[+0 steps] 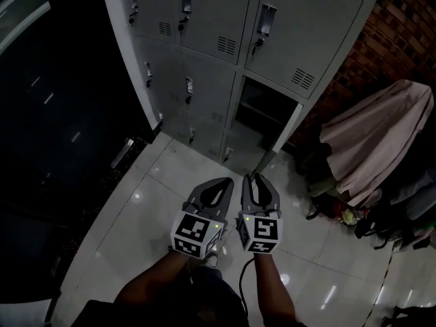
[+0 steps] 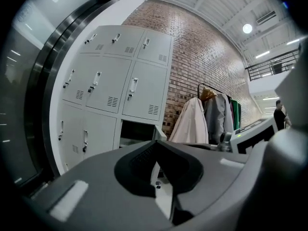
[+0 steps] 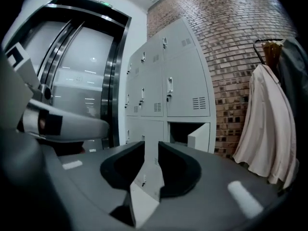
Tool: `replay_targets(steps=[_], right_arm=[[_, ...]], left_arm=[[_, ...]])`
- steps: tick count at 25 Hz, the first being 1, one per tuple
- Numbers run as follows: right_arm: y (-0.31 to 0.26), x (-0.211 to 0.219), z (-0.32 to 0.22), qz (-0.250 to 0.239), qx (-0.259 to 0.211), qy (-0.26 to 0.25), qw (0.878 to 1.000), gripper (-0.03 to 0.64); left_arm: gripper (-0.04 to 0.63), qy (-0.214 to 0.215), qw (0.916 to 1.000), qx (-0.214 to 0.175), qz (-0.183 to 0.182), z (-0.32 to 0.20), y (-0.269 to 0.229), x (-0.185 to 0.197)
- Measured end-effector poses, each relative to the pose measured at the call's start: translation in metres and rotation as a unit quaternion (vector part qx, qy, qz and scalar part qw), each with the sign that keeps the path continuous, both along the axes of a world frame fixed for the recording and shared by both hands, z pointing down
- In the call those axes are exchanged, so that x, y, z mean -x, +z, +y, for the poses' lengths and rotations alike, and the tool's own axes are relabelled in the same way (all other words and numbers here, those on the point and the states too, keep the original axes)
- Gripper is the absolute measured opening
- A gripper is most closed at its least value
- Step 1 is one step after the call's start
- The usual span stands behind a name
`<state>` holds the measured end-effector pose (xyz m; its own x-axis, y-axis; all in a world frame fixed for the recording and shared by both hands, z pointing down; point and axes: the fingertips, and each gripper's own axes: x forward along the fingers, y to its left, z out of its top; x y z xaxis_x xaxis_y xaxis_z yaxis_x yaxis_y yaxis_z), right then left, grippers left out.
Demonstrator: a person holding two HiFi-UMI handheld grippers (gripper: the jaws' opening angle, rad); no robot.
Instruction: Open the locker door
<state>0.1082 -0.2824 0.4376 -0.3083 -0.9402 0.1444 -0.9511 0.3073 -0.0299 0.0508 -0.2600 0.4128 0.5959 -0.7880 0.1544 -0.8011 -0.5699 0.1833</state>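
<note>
Hanging open in the right-hand column of the pale grey steel locker bank point(image 1: 204, 19), beneath two shut doors, the grey sheet-metal locker door point(image 1: 286, 131) sits at about 12 o'clock from the grippers in the head view. Its long axis is upright. It is hinged on the right and stands out from the bank into the room, baring the dark compartment point(image 1: 262, 107) beside it.

Both forearms reach forward from 6 o'clock, side by side, and the grippers point roughly level at the lockers, well short of the door. The right gripper point(image 1: 253, 177) has its dark padded jaws a narrow gap apart with nothing between them; only the lockers show through the slot. The left gripper point(image 1: 227, 181), just at its 9 o'clock, has its jaw tips met and holds nothing.

Glossy white floor tiles point(image 1: 170, 203) lie underneath. A red brick wall point(image 1: 402, 33) runs at 1 o'clock, a pale pink garment point(image 1: 381, 135) hangs at 2 o'clock, and a dark glazed panel point(image 1: 54, 114) fills 10 o'clock.
</note>
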Motion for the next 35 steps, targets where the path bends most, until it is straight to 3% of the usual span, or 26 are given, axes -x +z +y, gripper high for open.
replay_targets(steps=[17,22,35], right_arm=[[-0.044,0.103,0.12,-0.015,-0.024,-0.061,0.998,0.048],[-0.056,0.121,0.163,-0.014,-0.034,-0.069,0.997,0.0],[-0.076,0.135,0.286,0.003,-0.047,-0.084,0.995,0.0]], left_arm=[[0.006,-0.077,0.9967,-0.023,0.009,0.099,-0.019,0.099],[0.006,-0.092,0.9951,-0.034,0.007,0.144,-0.028,0.12],[0.006,-0.083,0.9954,-0.047,0.015,0.263,-0.043,0.123]])
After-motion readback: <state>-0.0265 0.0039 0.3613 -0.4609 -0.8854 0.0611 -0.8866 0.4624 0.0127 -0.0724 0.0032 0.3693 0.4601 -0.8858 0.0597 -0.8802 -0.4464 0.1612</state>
